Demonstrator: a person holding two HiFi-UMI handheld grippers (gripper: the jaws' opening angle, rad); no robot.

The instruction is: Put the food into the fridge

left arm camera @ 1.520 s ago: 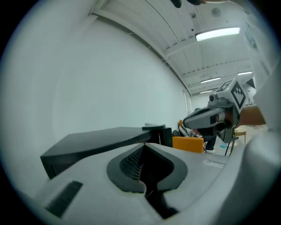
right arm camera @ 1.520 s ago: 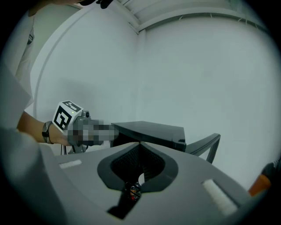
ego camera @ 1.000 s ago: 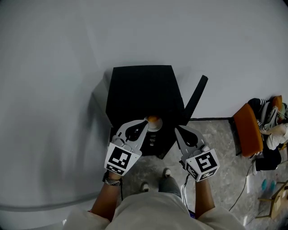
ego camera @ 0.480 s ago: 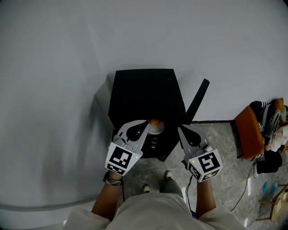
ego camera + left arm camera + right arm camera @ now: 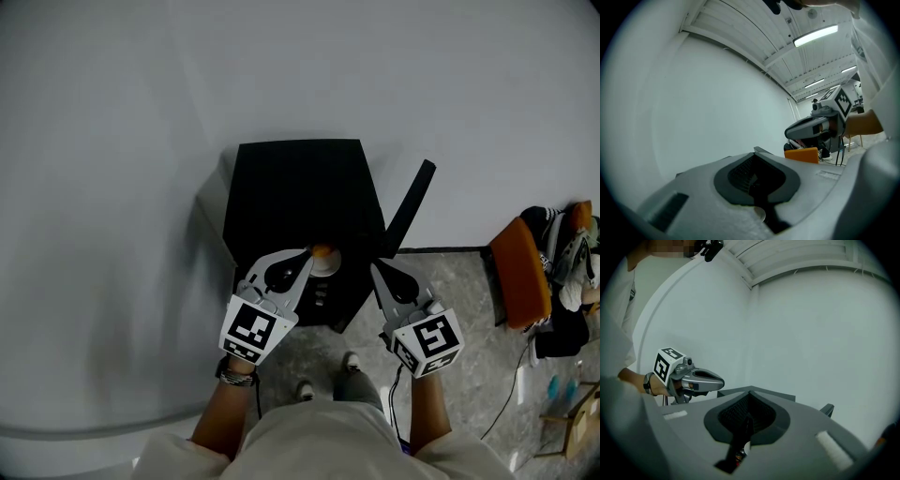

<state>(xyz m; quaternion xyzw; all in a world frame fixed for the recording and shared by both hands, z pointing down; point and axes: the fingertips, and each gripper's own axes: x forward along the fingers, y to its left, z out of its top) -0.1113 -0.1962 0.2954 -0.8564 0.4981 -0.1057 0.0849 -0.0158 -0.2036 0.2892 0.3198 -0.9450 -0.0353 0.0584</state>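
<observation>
A black mini fridge (image 5: 298, 192) stands against the white wall, its door (image 5: 410, 208) swung open to the right. A small white plate (image 5: 328, 266) with an orange piece of food (image 5: 322, 251) hangs at the fridge's front top edge. My left gripper (image 5: 306, 253) is shut on the plate's left rim and points level at the fridge. My right gripper (image 5: 374, 269) is shut and holds nothing; it sits just right of the plate, near the door's foot. The left gripper view shows the right gripper (image 5: 816, 127); the right gripper view shows the left gripper (image 5: 701, 379). Neither gripper view shows the plate.
An orange chair (image 5: 515, 272) piled with clothes and bags (image 5: 562, 246) stands at the right on the marbled floor (image 5: 450, 291). A cable (image 5: 502, 398) trails across the floor. The person's feet (image 5: 348, 361) are just in front of the fridge.
Both grippers and the plate keep their places in front of the fridge; only the head view has shifted slightly.
</observation>
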